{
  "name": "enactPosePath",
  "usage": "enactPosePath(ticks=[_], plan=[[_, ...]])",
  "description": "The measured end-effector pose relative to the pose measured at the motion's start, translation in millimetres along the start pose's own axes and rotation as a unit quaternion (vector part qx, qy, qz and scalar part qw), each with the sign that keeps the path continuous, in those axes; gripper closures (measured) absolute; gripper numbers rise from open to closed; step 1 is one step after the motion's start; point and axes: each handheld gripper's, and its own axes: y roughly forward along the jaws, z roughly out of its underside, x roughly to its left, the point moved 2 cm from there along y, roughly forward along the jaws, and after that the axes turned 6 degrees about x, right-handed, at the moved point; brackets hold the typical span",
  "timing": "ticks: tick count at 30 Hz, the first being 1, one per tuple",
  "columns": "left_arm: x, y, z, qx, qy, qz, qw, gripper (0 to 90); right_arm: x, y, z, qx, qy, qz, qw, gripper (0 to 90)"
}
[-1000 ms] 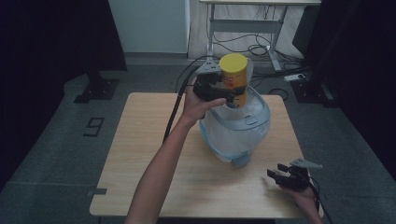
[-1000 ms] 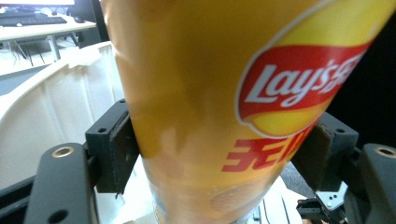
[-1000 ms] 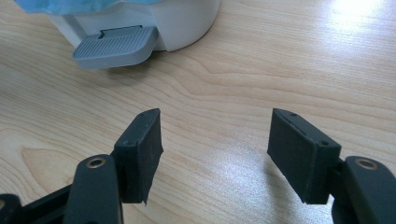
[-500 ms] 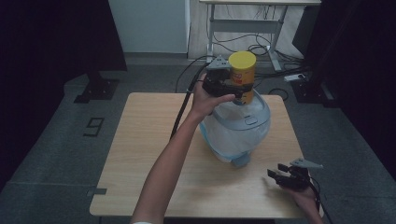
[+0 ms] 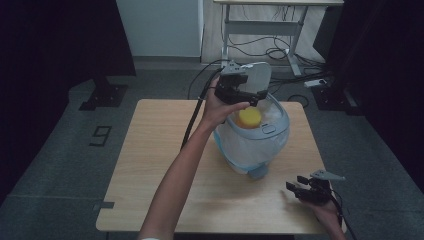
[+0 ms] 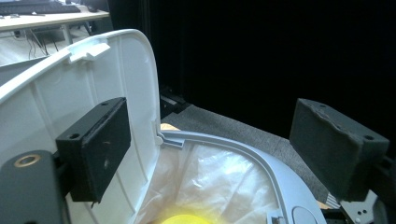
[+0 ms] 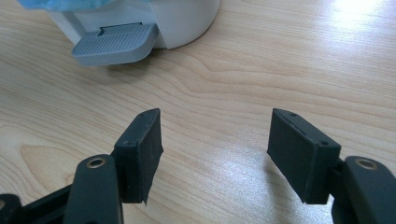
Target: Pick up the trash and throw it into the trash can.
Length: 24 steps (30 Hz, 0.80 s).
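A round pale-blue pedal bin (image 5: 252,145) with a clear plastic liner (image 6: 210,182) stands on the wooden table (image 5: 150,150), right of centre. Its white lid (image 5: 257,77) is tipped up at the back. The yellow top of a container (image 5: 248,117) shows inside the bin, and a yellow patch (image 6: 184,218) sits low in the left gripper view. My left gripper (image 5: 240,89) hovers over the bin's mouth, open, with nothing between its pads (image 6: 95,144). Near the front right corner, my right gripper (image 5: 305,190) rests low over the table, open and empty.
The bin's grey foot pedal (image 7: 114,44) points toward the right gripper, a short stretch of bare wood (image 7: 210,93) between them. The left half of the table is bare. Beyond the table stand a desk frame with cables (image 5: 260,45) and dark curtains.
The left gripper held the yellow container above the bin; now the container lies inside the bin and the gripper stands open over it. The right gripper has not moved.
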Motion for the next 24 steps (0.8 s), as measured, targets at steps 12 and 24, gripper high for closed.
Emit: enactPosePath(ticks=[12,24], plan=[[-7.5,-22.5,13.7,-0.007,0.014,-0.005,0.9999,14.6,-0.6,-0.3,0.4,0.001,-0.002,0.003,1.0,34.6],[2.0,-55.7,39.5,-0.012,0.002,-0.026,0.9996,15.0,2.5,0.7,1.0,0.003,-0.004,0.005,1.0,34.6]])
